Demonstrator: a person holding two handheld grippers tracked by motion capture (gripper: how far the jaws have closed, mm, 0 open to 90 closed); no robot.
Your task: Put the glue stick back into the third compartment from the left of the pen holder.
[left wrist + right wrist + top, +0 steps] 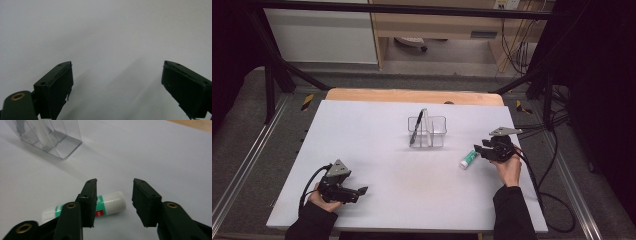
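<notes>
My right tool [478, 148] hangs over the glue stick [468, 159], jaws apart, nothing gripped.

In the high view the glue stick lies flat on the white table [377, 200] at centre right of the frame, just beside the tips of my right tool, down and to their left. In the right gripper view the glue stick [110, 203] sits at lower centre, one end reaching into the gap of my right tool [113, 195], the rest running behind the left-hand jaw toward the lower left; I cannot tell whether that jaw touches it. The clear organiser [436, 131], with a black pen [416, 127] leaning in it, stands at centre frame, well apart. My left tool [362, 191] rests at lower left, jaws spread wide over bare table.
</notes>
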